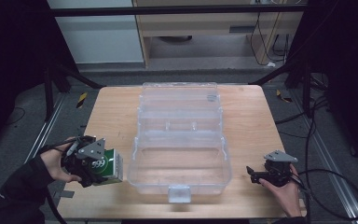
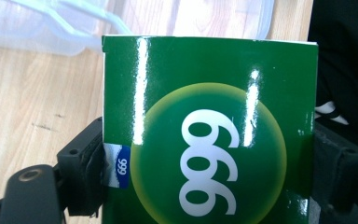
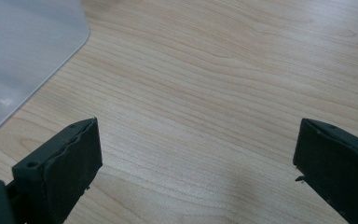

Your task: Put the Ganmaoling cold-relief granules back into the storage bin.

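While the left gripper has its fingers clamped on the two side faces of a green carton printed "999", the carton sits just left of the clear plastic storage box, at the near-left part of the wooden surface. In the high view the carton appears upright in the grip, close to the box's left wall but apart from it; whether its base touches the surface cannot be told. The box stands open in the middle of the surface, lid folded back away from the person, main compartment bare, front latch facing the near edge. The right gripper rests low at the near-right, beside the box's right wall, fingers wide apart with nothing but bare wood between them. Judgement: the step in hand is the carry of the carton toward the open box, grasp made, placement not yet done. The next move calls for raising the carton enough to clear the near-left rim, bringing it rightward over the compartment, lowering it until it rests on the floor of the box, and only then parting the fingers. Risk noted: glossy carton faces may slip if the grip is light. The right gripper could steady the box wall if it shifts.
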Available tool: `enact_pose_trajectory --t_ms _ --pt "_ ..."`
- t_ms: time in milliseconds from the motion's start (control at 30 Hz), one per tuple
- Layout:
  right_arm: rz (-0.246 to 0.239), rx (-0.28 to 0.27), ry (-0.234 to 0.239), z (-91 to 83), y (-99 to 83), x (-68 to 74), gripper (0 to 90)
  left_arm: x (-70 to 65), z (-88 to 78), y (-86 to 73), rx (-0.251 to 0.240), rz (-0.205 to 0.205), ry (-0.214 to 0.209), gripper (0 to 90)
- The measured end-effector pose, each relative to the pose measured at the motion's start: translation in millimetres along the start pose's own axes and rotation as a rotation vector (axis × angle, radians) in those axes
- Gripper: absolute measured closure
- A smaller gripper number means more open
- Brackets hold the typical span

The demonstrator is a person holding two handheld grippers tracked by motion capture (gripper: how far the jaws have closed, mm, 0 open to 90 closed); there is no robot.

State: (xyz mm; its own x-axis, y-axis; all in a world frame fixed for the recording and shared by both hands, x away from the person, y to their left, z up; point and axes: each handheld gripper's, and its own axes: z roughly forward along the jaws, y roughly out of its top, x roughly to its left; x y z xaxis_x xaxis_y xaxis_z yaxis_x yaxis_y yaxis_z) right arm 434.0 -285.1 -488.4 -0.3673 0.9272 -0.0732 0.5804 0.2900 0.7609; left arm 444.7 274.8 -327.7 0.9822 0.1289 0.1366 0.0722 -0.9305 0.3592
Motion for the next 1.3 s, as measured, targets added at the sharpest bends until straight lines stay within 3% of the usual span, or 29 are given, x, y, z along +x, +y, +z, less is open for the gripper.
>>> enact_pose_trajectory --t_ms 600,1300 --pt "-0.001 0.001 0.002 0.1 0.0 0.3 1.5 5.9 -5.1 25.3 -0.026 0.003 -0.006 14.8" --pt "0.002 0.001 0.007 -0.6 0.0 0.4 1.5 12.9 5.5 77.1 -0.035 0.093 -0.021 14.9"
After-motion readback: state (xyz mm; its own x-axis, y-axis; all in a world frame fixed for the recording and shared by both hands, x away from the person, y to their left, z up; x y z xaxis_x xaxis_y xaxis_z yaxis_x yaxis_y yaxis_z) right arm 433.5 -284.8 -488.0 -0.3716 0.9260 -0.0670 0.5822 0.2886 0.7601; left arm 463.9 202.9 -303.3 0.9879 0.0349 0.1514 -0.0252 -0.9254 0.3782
